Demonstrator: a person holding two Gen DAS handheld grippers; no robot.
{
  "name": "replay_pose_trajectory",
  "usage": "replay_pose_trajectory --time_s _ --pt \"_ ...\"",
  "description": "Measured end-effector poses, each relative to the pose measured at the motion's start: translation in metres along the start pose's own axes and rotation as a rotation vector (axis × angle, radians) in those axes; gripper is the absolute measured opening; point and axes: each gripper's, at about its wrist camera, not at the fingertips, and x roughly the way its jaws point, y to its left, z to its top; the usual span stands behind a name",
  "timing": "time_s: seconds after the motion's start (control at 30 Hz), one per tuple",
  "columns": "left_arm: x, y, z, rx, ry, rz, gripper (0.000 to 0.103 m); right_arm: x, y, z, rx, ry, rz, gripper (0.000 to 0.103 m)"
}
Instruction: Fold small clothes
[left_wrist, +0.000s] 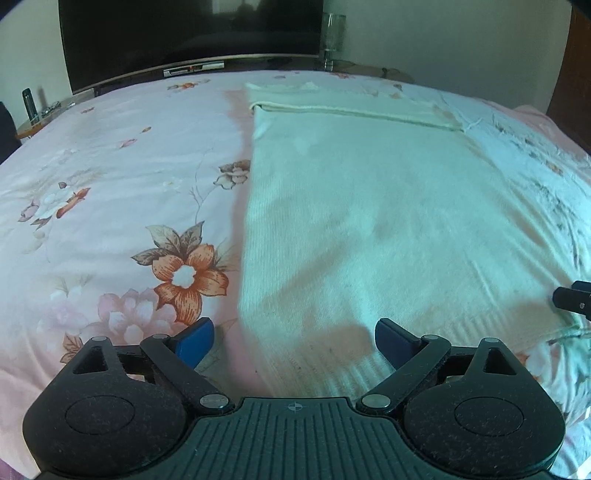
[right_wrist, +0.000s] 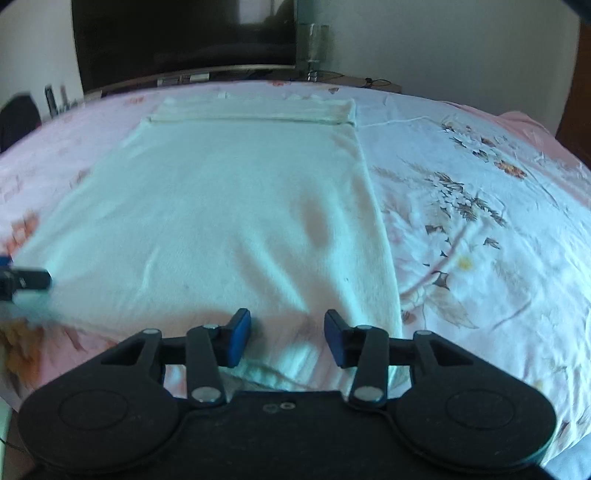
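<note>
A pale cream knitted garment (left_wrist: 369, 221), spread flat and long with a folded band (left_wrist: 351, 105) across its far end, lies on a pink floral-printed bedsheet (left_wrist: 110, 184). The left gripper (left_wrist: 294, 345), its blue-padded fingers (left_wrist: 195, 341) spread wide and grasping nothing, sits at the near left corner of the garment, one finger over the sheet and the other over the cloth. The right gripper (right_wrist: 287, 338), likewise released with blue pads (right_wrist: 239, 338) apart, straddles the near hem close to the garment's right edge (right_wrist: 376, 221). Beyond the bed stand a dark flat television screen (left_wrist: 192, 33) and a clear glass vessel (left_wrist: 333, 37).
</note>
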Motion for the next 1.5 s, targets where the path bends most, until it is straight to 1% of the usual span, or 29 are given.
replay_pose_trajectory --time_s 0.07,0.13,0.23,0.27,0.33,0.5,0.6,0.67,0.83,0.9,0.97,1.0,1.03,1.07,1.1,1.13,1.17,1.2,1.23,1.27,1.33,1.4,1.5 --pt "-0.002 0.000 0.001 0.009 -0.012 0.005 0.094 -0.004 0.002 0.004 0.024 -0.021 0.024 0.044" --pt "-0.002 0.002 0.000 0.010 -0.018 0.029 0.094 -0.003 0.008 0.008 0.017 -0.027 0.039 0.041" --pt "0.002 0.013 -0.004 -0.029 0.008 0.047 0.094 0.002 0.011 0.009 0.023 -0.012 0.051 0.040" --pt "0.004 0.017 -0.005 -0.041 0.017 0.043 0.094 0.007 0.009 0.008 0.026 0.009 0.048 0.042" --pt "0.003 0.019 -0.008 -0.040 0.017 0.035 0.094 0.013 0.007 0.004 0.038 0.040 0.047 0.041" --pt "0.001 0.020 -0.007 -0.051 0.027 0.020 0.094 0.004 0.006 0.003 0.048 0.020 0.039 0.043" --pt "-0.002 0.023 -0.008 -0.052 0.033 0.013 0.094 0.002 0.002 0.004 0.039 0.013 0.009 0.045" --pt "-0.004 0.029 -0.011 -0.067 0.032 0.007 0.094 -0.001 -0.006 0.003 0.059 0.012 -0.016 0.047" --pt "-0.002 0.033 -0.015 -0.088 0.021 -0.027 0.093 -0.002 -0.034 -0.004 0.111 0.020 -0.105 0.054" --pt "-0.002 0.034 -0.015 -0.093 0.019 -0.051 0.093 0.000 -0.040 -0.006 0.125 0.035 -0.111 0.061" --pt "-0.002 0.034 -0.014 -0.107 0.019 -0.073 0.092 0.004 -0.044 -0.008 0.139 0.052 -0.097 0.063" --pt "-0.001 0.034 -0.013 -0.112 0.020 -0.078 0.086 0.006 -0.046 -0.009 0.153 0.058 -0.076 0.061" --pt "-0.002 0.033 -0.012 -0.114 0.014 -0.078 0.070 0.007 -0.048 -0.009 0.166 0.059 -0.054 0.057" --pt "-0.003 0.034 -0.011 -0.124 0.011 -0.090 0.048 0.008 -0.048 -0.009 0.180 0.063 -0.034 0.050" --pt "-0.002 0.035 -0.008 -0.142 0.023 -0.114 0.037 0.010 -0.049 -0.008 0.185 0.067 -0.022 0.045" --pt "0.000 0.036 -0.005 -0.160 0.040 -0.134 0.023 0.011 -0.049 -0.006 0.191 0.070 -0.009 0.042" --pt "0.001 0.035 -0.002 -0.176 0.057 -0.153 0.014 0.012 -0.053 -0.004 0.209 0.074 0.013 0.034" --pt "0.002 0.033 0.002 -0.178 0.075 -0.174 0.010 0.012 -0.057 -0.003 0.233 0.083 0.035 0.026" --pt "0.004 0.031 0.005 -0.177 0.090 -0.201 0.008 0.012 -0.062 0.000 0.257 0.094 0.061 0.021" --pt "0.004 0.029 0.008 -0.176 0.093 -0.224 0.008 0.012 -0.065 0.002 0.278 0.110 0.097 0.011" --pt "0.000 0.023 0.016 -0.166 0.061 -0.257 0.007 0.012 -0.067 0.006 0.302 0.125 0.150 0.009" --pt "-0.002 0.020 0.027 -0.176 0.020 -0.278 0.007 0.011 -0.067 0.013 0.313 0.118 0.188 0.009" --pt "0.000 0.018 0.052 -0.192 -0.046 -0.295 0.007 0.009 -0.069 0.033 0.347 0.060 0.256 0.008"
